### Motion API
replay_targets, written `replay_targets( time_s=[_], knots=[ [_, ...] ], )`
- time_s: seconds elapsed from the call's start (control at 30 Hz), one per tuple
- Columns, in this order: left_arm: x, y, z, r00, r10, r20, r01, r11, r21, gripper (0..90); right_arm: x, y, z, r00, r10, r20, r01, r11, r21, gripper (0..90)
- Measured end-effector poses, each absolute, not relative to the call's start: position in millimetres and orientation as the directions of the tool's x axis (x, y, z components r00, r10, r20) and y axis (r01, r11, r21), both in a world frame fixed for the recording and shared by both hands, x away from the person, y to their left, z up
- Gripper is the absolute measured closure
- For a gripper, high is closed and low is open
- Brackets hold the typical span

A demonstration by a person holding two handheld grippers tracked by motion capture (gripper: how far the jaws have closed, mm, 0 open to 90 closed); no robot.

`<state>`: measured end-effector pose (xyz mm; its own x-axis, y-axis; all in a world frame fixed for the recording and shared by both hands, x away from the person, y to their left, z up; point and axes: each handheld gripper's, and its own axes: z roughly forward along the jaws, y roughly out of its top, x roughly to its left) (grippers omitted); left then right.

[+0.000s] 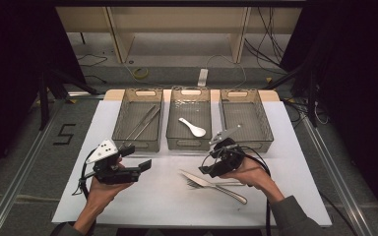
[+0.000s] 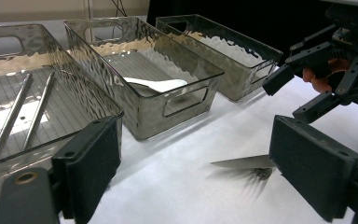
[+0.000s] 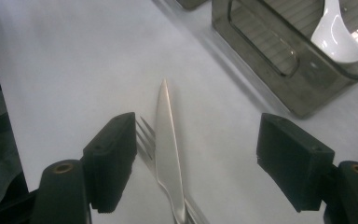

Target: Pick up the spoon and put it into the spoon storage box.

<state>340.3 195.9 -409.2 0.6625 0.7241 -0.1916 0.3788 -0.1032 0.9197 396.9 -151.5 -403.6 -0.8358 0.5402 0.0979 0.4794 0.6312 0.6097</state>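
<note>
Knife (image 3: 168, 154) between spread right-gripper (image 3: 198, 158) jaws

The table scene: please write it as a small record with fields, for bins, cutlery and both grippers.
surface: white table
left bin: two metal chopsticks
middle bin: white spoon
right bin: nothing seen inside
loose cutlery: knife lying over the fork, on the table in front of the bins
left gripper: open, holds nothing
right gripper: open, jaws either side of the knife, not closed on it
</note>
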Motion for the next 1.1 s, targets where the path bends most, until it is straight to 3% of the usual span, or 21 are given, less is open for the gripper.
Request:
replay_targets(
  time_s=[1.1],
  knots=[
    [340, 195, -409, 0.669, 0.719, -0.19, 0.378, -0.109, 0.919, 15.5, 375, -170, -428, -0.825, 0.556, 0.1, 0.519, 0.675, 0.524, 35.9]
  ],
)
